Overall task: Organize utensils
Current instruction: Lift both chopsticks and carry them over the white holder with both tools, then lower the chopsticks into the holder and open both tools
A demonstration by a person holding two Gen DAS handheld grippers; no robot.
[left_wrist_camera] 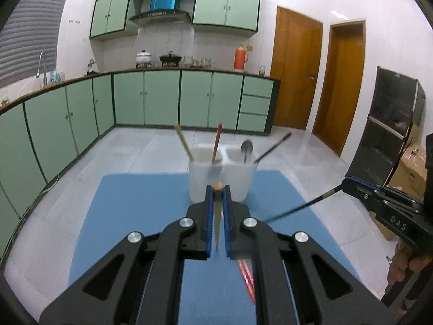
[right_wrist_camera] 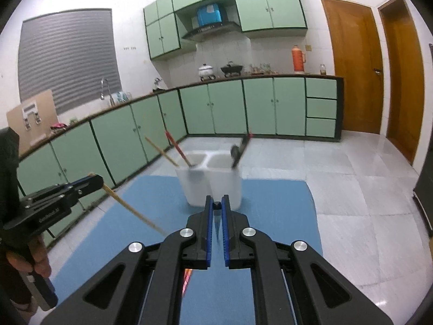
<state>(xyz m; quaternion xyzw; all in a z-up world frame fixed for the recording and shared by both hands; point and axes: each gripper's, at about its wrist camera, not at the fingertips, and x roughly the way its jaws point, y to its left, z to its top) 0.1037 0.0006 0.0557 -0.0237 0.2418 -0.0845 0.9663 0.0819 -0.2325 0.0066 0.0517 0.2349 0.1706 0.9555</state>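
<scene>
A white two-compartment holder (left_wrist_camera: 219, 181) stands on the blue mat (left_wrist_camera: 130, 216), just beyond both grippers. Its left compartment holds a bamboo chopstick (left_wrist_camera: 184, 142) and a reddish chopstick (left_wrist_camera: 217, 142). The right one holds a metal spoon (left_wrist_camera: 246, 149) and a black chopstick (left_wrist_camera: 273, 146). My left gripper (left_wrist_camera: 217, 189) is shut on a bamboo chopstick (left_wrist_camera: 217, 185), which slants down from it in the right wrist view (right_wrist_camera: 130, 208). My right gripper (right_wrist_camera: 216, 203) is shut on a black chopstick (right_wrist_camera: 217, 205), seen from the left wrist as a thin dark rod (left_wrist_camera: 297, 208). Both grippers hang above the mat.
Red chopsticks (left_wrist_camera: 247, 276) lie on the mat beneath the grippers. A person's hand (right_wrist_camera: 29, 260) holds the left gripper's handle. Green cabinets (left_wrist_camera: 67, 124) line the left and far walls. Wooden doors (left_wrist_camera: 295, 70) and a dark cabinet (left_wrist_camera: 392, 124) stand to the right.
</scene>
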